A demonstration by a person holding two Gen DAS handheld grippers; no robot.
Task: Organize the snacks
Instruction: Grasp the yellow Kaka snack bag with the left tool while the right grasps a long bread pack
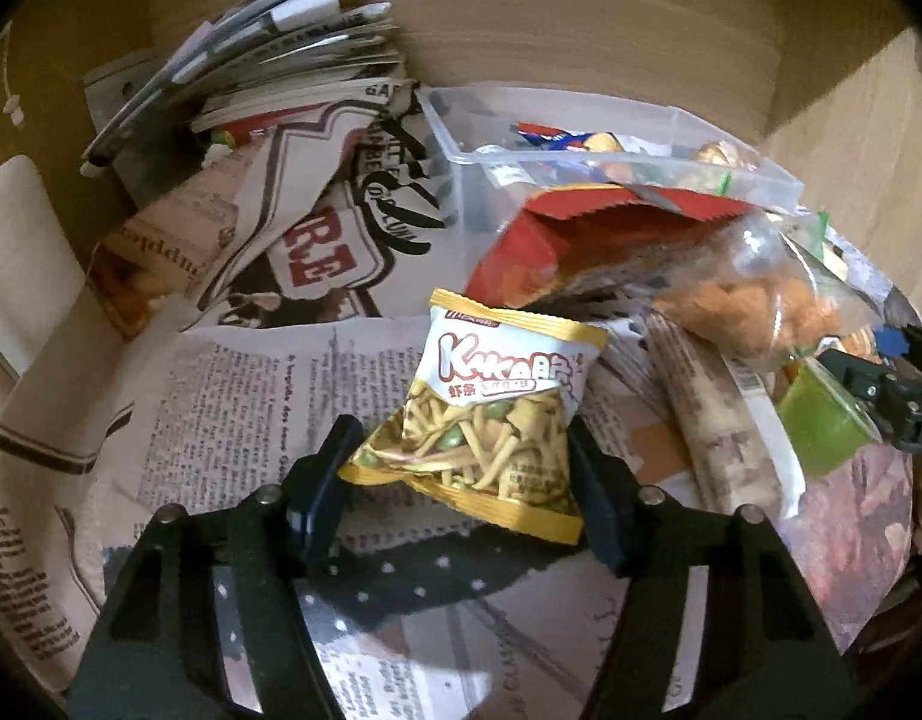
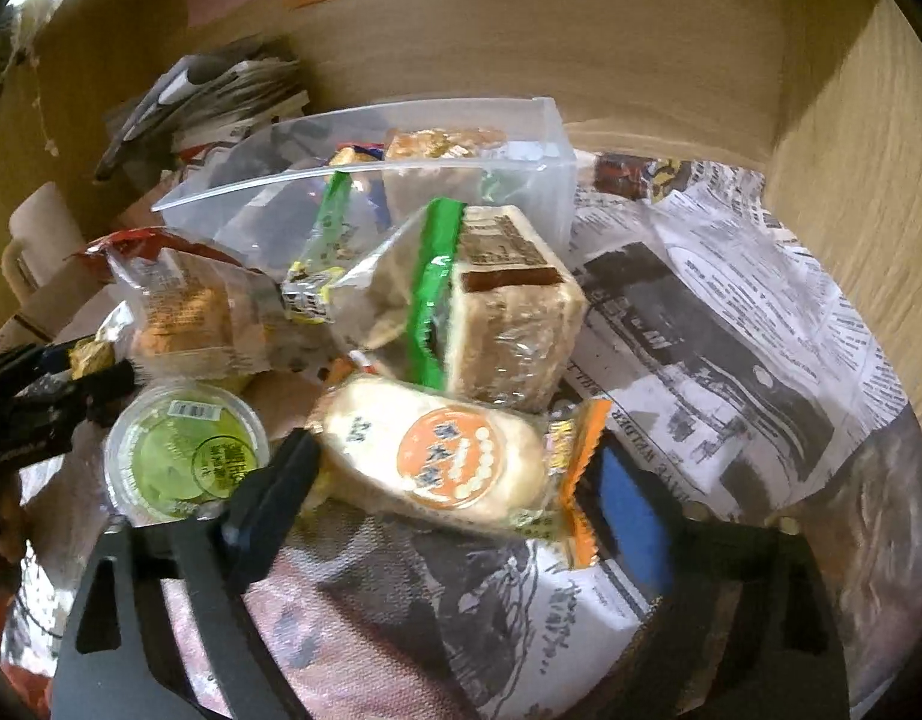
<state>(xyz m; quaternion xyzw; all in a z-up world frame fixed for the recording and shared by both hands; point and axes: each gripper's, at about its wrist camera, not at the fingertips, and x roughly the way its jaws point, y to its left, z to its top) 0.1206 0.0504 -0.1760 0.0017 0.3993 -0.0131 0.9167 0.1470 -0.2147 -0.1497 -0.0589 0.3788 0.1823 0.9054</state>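
Observation:
My left gripper (image 1: pixel 461 462) is shut on a yellow and white snack bag (image 1: pixel 491 408) and holds it over the newspaper. My right gripper (image 2: pixel 455 468) is shut on a wrapped round cake with an orange label (image 2: pixel 443 465). A clear plastic bin (image 1: pixel 581 150) with several snacks in it stands behind; it also shows in the right wrist view (image 2: pixel 461 138). A green jelly cup (image 2: pixel 182 450) sits left of my right gripper and shows in the left wrist view (image 1: pixel 821 426). A red bag (image 1: pixel 581 240) leans on the bin.
A wrapped brown block cake with a green strip (image 2: pixel 509 312) and a clear bag of orange pastry (image 1: pixel 755 300) lie in the pile. Newspaper (image 2: pixel 731 312) covers the surface. A stack of magazines (image 1: pixel 269 60) lies at the back left. Wooden walls (image 2: pixel 851 180) close the back and right.

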